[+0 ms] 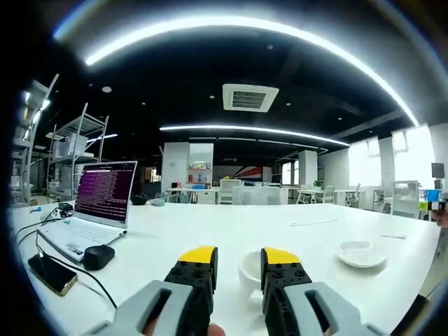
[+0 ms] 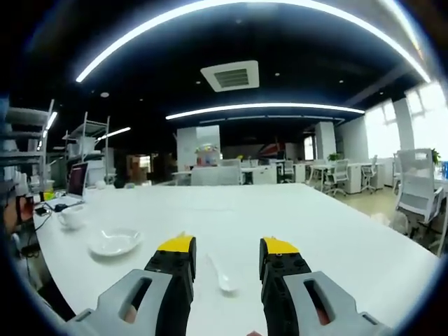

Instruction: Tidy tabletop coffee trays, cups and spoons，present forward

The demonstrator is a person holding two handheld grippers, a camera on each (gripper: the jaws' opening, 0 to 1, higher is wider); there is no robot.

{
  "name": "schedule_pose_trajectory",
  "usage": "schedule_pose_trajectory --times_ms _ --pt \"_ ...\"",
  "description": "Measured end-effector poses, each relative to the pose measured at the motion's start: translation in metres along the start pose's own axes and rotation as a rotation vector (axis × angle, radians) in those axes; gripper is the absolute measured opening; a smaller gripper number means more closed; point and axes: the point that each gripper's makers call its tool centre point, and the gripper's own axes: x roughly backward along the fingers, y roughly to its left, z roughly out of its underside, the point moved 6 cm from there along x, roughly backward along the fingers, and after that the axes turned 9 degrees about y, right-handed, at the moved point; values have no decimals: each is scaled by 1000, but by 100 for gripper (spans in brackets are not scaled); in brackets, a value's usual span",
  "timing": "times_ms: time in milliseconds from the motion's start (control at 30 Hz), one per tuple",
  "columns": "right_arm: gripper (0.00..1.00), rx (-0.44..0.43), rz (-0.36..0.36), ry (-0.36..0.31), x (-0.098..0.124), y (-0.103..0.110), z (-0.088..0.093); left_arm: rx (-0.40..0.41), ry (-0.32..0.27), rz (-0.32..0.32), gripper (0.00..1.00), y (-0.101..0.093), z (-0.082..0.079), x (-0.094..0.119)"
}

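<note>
In the left gripper view the left tool [image 1: 239,262] sits low over the white desk [image 1: 210,227], its yellow-tipped jaws spread apart and released, holding nothing. A white cup [image 1: 250,269] stands on the desk just beyond the jaws, seen in the gap between them; whether a jaw touches it cannot be told. To the right and a little farther, a white saucer [image 1: 361,254] lies alone on the desk. At near left a phone [image 1: 52,274] lies flat with a cable running by it, a dark mouse [image 1: 99,257] just beside it, and behind these an open laptop [image 1: 98,206] with a lit screen. Metal shelving [image 1: 77,150] stands beyond the desk's left end.

In the right gripper view the right tool [image 2: 227,249] is likewise released, jaws parted and empty. A white spoon [image 2: 222,277] lies on the desk [image 2: 280,210] between them. Farther left rests the saucer [image 2: 114,241], and beyond it, near the left edge, the cup [image 2: 71,218]. The laptop [image 2: 75,180] stands farther still, with office chairs [image 2: 413,185] at far right.
</note>
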Motion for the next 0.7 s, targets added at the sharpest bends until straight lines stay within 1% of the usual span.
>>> schedule_pose_trajectory --times_ms 300,433,467,533,700 --pt "36 6 -7 -3 -1 -1 -4 -13 3 6 26 0 -3 2" --pt "35 -3 -47 -2 -3 4 -6 -27 18 16 27 0 -3 2" --pt "36 -7 -57 -6 -3 6 -8 -11 27 26 27 2 -3 2" --pt "36 -11 -69 -13 -5 8 -11 -2 33 29 27 5 -4 2" --pt "36 -32 -93 -30 -10 10 -18 -13 48 34 27 6 -7 3"
